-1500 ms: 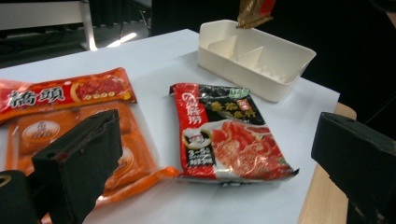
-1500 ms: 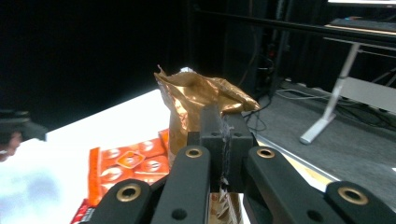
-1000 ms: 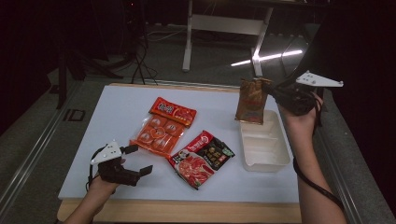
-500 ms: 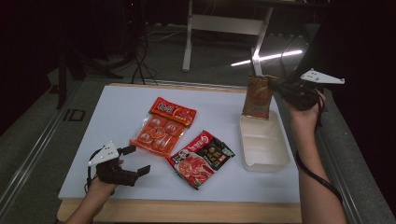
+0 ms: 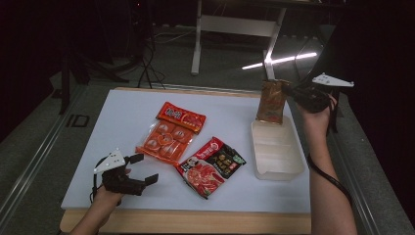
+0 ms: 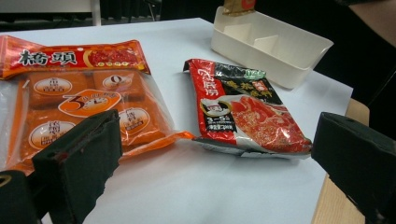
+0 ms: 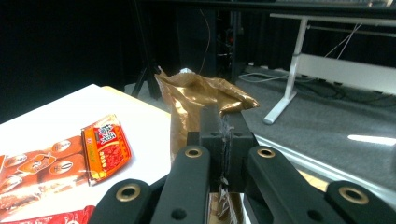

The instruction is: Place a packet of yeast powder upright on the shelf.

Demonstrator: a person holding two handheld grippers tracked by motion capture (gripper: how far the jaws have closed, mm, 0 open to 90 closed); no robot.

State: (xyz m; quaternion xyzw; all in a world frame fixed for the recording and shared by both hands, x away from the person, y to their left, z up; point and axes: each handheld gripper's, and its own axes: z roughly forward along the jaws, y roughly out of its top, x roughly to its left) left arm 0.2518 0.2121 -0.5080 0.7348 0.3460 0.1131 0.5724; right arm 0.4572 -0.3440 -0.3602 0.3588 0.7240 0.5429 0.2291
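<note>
Gold pouch (image 5: 272, 100) above tray (image 5: 274, 152) w/ right tongs (image 5: 292, 92)

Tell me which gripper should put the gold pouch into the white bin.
Right. The right gripper is shut on the gold pouch, hanging upright over the white bin's far end. The left gripper is open near the table's front edge.

The room is dark, and the white table (image 5: 122, 117) with its pale wooden front edge is the lit landmark. Beyond the table's far edge lies grey carpeted floor (image 5: 230, 68), where a white desk frame (image 5: 235, 27) stands on 2 legs. A bright strip of light (image 5: 286, 59) falls on the floor just right of that frame. Black cables (image 5: 147, 68) and dark stand legs sit left of the frame, behind the table's far left corner. Black curtains close the background.
</note>
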